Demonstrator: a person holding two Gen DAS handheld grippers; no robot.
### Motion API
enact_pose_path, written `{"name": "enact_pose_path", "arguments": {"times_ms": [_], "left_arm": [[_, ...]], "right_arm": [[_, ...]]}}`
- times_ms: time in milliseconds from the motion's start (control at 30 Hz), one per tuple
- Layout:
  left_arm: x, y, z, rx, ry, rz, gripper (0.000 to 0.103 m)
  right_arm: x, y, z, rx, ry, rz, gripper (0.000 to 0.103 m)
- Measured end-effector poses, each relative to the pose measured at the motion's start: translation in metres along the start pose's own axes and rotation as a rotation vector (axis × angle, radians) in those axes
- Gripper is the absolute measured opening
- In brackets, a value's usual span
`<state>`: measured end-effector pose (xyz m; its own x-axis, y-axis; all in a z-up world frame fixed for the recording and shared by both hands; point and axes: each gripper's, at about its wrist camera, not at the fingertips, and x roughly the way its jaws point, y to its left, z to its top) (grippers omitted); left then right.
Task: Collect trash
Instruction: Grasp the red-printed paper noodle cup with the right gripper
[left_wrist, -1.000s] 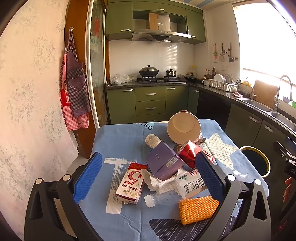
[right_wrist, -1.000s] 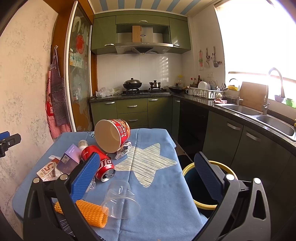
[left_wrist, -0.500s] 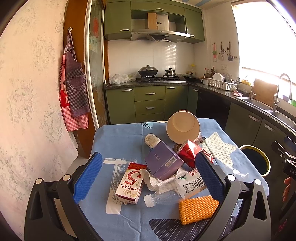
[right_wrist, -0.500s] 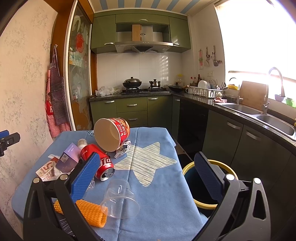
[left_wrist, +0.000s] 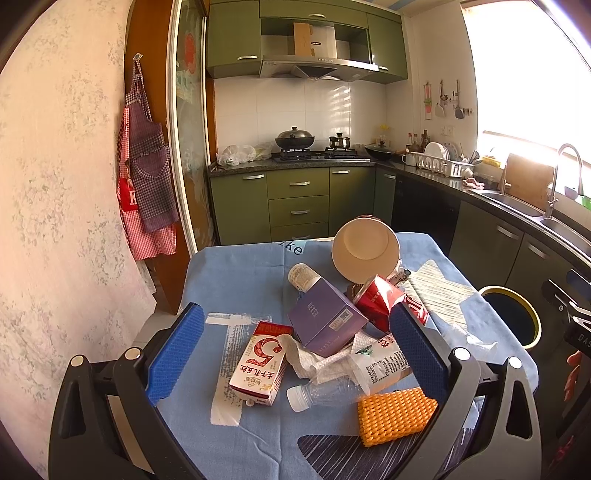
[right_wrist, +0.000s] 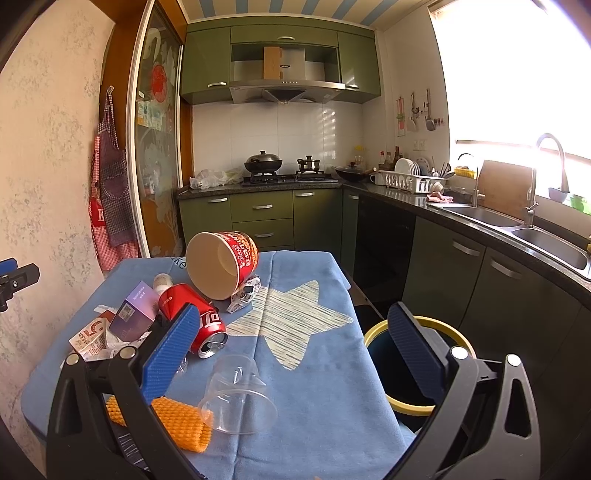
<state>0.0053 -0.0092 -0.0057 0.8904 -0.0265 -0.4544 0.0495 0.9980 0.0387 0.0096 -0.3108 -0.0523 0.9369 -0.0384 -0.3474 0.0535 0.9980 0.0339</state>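
Trash is piled on a blue-clothed table (left_wrist: 236, 280): a red-and-white milk carton (left_wrist: 260, 363), a purple box (left_wrist: 325, 321), a red can (right_wrist: 192, 314), a tipped paper noodle bowl (right_wrist: 221, 264), a clear plastic bottle (left_wrist: 325, 391), an orange foam net (left_wrist: 397, 415) and a clear plastic cup (right_wrist: 240, 395). My left gripper (left_wrist: 295, 354) hovers open over the near pile, holding nothing. Open too, my right gripper (right_wrist: 291, 350) hangs above the table's right edge. A yellow-rimmed bin (right_wrist: 417, 369) stands on the floor right of the table.
Green kitchen cabinets (right_wrist: 266, 221) and a stove with pots (right_wrist: 288, 170) line the back wall. A counter with a sink (right_wrist: 524, 225) runs along the right. Aprons (left_wrist: 147, 184) hang on the left wall beside a glass sliding door.
Both views have shifted only slightly. The trash lies as before and both grippers stay open.
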Motion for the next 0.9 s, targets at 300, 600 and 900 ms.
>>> {"name": "enact_pose_path", "arguments": {"times_ms": [300, 600, 900], "left_arm": [[0.019, 0.000, 0.003, 0.005, 0.027, -0.004, 0.099], [0.094, 0.014, 0.031, -0.006, 0.050, 0.053, 0.099], [0.179, 0.020, 0.059, -0.014, 0.055, 0.064, 0.099]], "right_arm": [[0.013, 0.005, 0.002, -0.033, 0.014, -0.035, 0.097], [0.084, 0.027, 0.040, -0.152, 0.068, 0.024, 0.097], [0.195, 0.050, 0.080, -0.222, 0.150, 0.167, 0.076]]}}
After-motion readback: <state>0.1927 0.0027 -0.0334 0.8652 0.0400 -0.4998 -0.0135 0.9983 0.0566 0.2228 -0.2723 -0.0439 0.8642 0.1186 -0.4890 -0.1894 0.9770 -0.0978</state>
